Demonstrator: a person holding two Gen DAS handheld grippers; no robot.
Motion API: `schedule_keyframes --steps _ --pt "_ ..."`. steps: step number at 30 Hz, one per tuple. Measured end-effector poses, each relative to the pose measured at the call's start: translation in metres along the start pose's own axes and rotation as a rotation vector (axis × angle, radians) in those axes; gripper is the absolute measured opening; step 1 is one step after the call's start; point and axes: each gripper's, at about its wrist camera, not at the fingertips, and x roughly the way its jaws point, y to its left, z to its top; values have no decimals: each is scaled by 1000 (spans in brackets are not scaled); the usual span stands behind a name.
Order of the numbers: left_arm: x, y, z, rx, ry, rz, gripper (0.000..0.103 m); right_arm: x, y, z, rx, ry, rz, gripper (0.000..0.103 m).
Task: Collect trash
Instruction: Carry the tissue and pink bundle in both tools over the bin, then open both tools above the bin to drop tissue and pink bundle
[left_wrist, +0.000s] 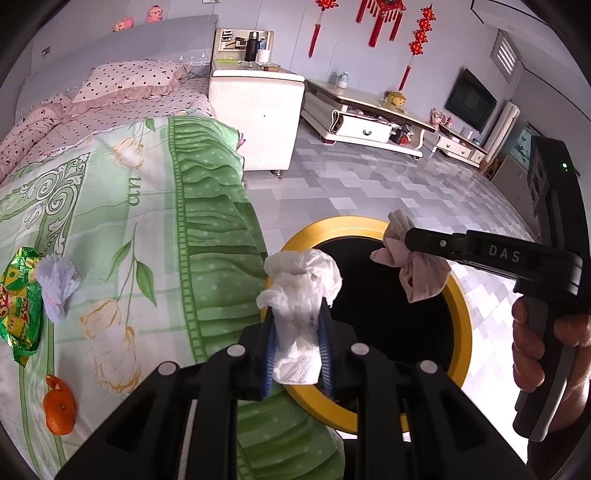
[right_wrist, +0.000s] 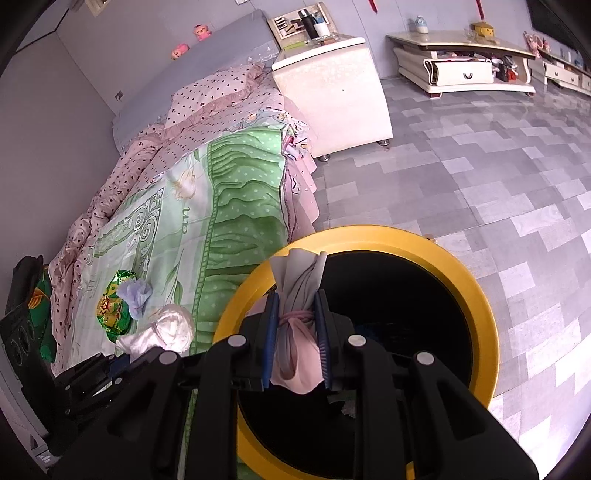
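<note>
- Left wrist view: left gripper (left_wrist: 297, 328) clamped on a crumpled white tissue (left_wrist: 301, 291), jaws pressed against its sides, blue pads showing on both flanks.
- Held at the near rim of the yellow-rimmed bin (left_wrist: 463, 317), beside the hanging edge of the green floral bedspread (left_wrist: 207, 236).
- Right gripper (left_wrist: 408, 242) reached in from the right, carried by a hand (left_wrist: 535, 347), jaws closed on a knotted pinkish cloth bundle (left_wrist: 421, 273) over the bin's black opening.
- Left lying on the bedspread: a green snack wrapper (left_wrist: 18, 295), touching it a pale lilac tissue wad (left_wrist: 57, 284), and nearer the camera an orange (left_wrist: 59, 410).
- Behind: white nightstand (left_wrist: 258, 110) next to the bed, low TV cabinet (left_wrist: 369, 122) across the grey tiled floor (left_wrist: 369, 192).
- Right wrist view: right gripper (right_wrist: 297, 328) shut tight on the pinkish cloth bundle (right_wrist: 295, 354), tied round the middle, directly above the bin (right_wrist: 480, 295) mouth.
- Left gripper (right_wrist: 107, 369) seen low at the left with the white tissue (right_wrist: 166, 328) in its jaws, over the bed edge just beside the bin.
- Snack wrapper (right_wrist: 110, 310) and lilac wad (right_wrist: 135, 293) together on the bedspread (right_wrist: 236, 192), behind the tissue.
- Nightstand (right_wrist: 340, 88) and floor (right_wrist: 480, 166) beyond.
</note>
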Motion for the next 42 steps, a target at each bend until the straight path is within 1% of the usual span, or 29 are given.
schedule_keyframes --steps 6,11,14,16,19,21,22,23,25,27,28,29,31,35,39,42 --pt "18 -12 -4 -13 35 -36 19 6 -24 3 64 6 -17 19" --pt "28 -21 -10 -3 61 -52 19 9 -39 3 94 11 -24 20" --pt "27 -25 -12 -1 60 -64 20 7 -41 3 104 4 -32 22" --pt "23 -26 -11 -6 46 -71 21 5 -42 4 107 -5 -37 23" --pt "20 -25 -11 -4 37 -73 26 0 -43 5 109 -22 -39 23" --pt "17 -23 -11 -4 31 -73 30 -4 -44 7 112 -33 -42 27" --pt "15 -21 -12 -7 27 -76 33 -6 -44 7 115 -37 -45 28" --pt "13 -19 -12 -11 23 -76 41 -7 -44 7 118 -39 -48 30" --pt "9 -15 -13 -17 11 -70 51 -8 -45 7 122 -39 -51 31" --pt "5 -11 -13 -16 0 -54 55 -8 -44 5 125 -34 -49 36" --pt "3 -8 -14 -20 -5 -45 60 -7 -43 5 126 -31 -47 38" --pt "1 -4 -14 -26 -11 -39 62 -7 -41 4 126 -28 -46 40" --pt "-1 3 -13 -35 -12 -34 62 -6 -38 3 124 -25 -47 45" --pt "-9 18 -15 -44 -22 -2 63 -6 -29 2 107 -12 -35 51" --pt "-17 36 -17 -62 -31 22 63 -4 -12 1 83 2 -24 62" --pt "-25 52 -21 -79 -37 46 63 -1 1 0 58 9 -18 64"
